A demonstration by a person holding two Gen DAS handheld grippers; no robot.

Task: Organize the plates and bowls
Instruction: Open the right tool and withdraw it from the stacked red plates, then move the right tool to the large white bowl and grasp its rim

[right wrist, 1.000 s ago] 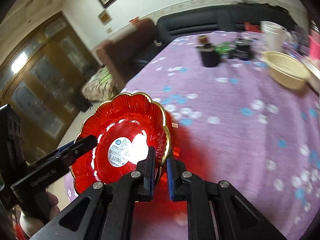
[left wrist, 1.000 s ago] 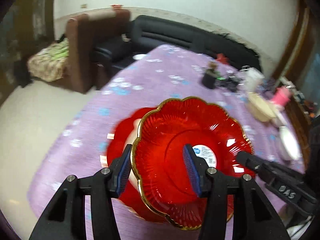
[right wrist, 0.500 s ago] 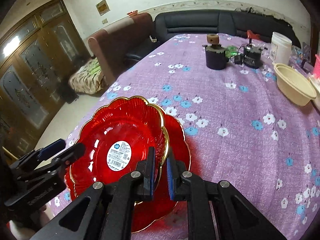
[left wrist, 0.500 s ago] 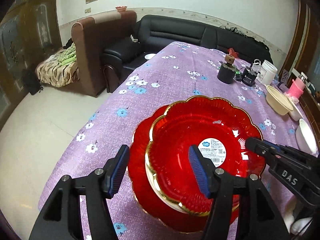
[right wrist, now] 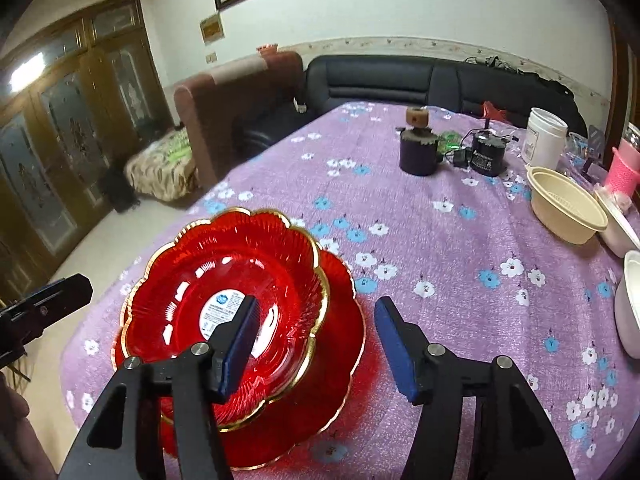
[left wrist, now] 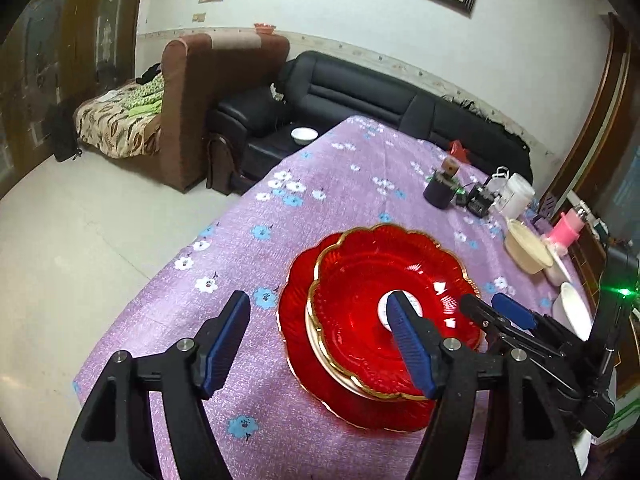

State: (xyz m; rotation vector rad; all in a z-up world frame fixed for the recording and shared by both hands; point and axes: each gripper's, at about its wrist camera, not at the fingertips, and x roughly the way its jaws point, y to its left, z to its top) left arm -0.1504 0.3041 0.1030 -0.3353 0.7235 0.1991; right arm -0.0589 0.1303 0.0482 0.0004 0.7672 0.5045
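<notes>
Red plates (right wrist: 224,292) stacked on purple flowered tablecloth (right wrist: 440,240), gold-rimmed one on top. Left gripper (left wrist: 320,344) at their left edge, jaws opening, rim between pads, untouched. Right gripper (right wrist: 316,344) straddles right rim, jaws opening, no contact. Cream bowl (right wrist: 568,208) well apart, far right.

A black sofa (left wrist: 384,96) and brown armchair (left wrist: 208,92) stand beyond the purple tablecloth (right wrist: 440,248).
</notes>
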